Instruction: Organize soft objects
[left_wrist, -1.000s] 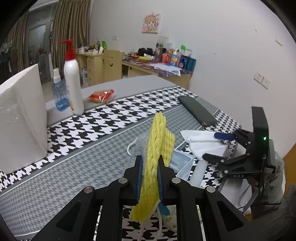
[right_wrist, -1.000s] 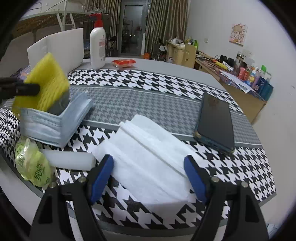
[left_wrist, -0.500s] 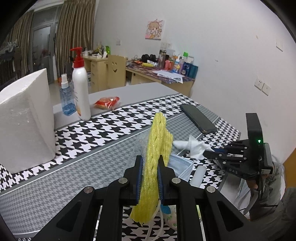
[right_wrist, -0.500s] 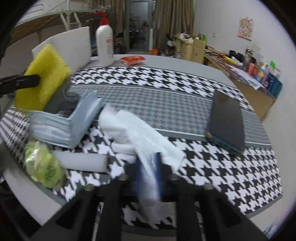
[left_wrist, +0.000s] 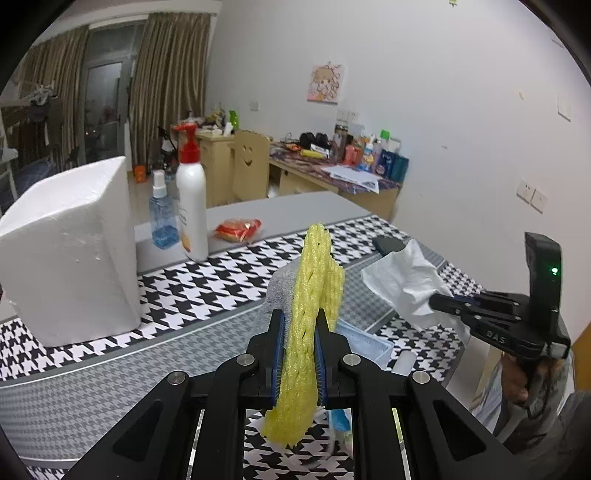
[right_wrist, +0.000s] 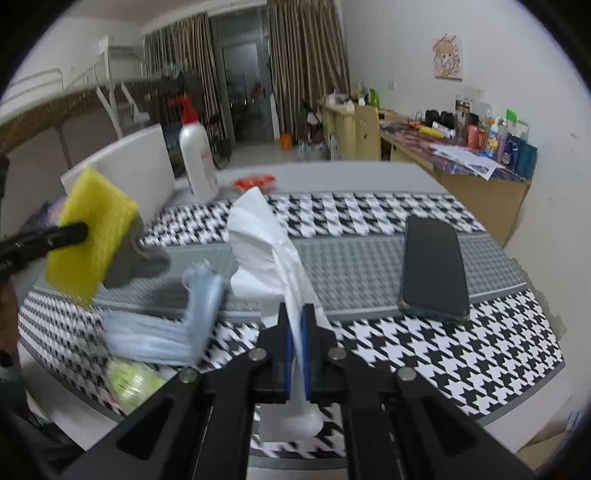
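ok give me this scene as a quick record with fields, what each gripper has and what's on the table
left gripper: shut on the yellow sponge, held on edge above the table
right gripper: shut on the white tissue, bunched and lifted
surface: houndstooth cloth
face mask: pale blue, lying on the cloth near the tissue
phone: flat, dark, to the right in the right wrist view
foam block: white, standing at the far left
bottles: white pump bottle beside blue spray bottle
red packet: beyond the cloth

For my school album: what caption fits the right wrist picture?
Right gripper shut on crumpled white tissue; left gripper shut on yellow sponge.
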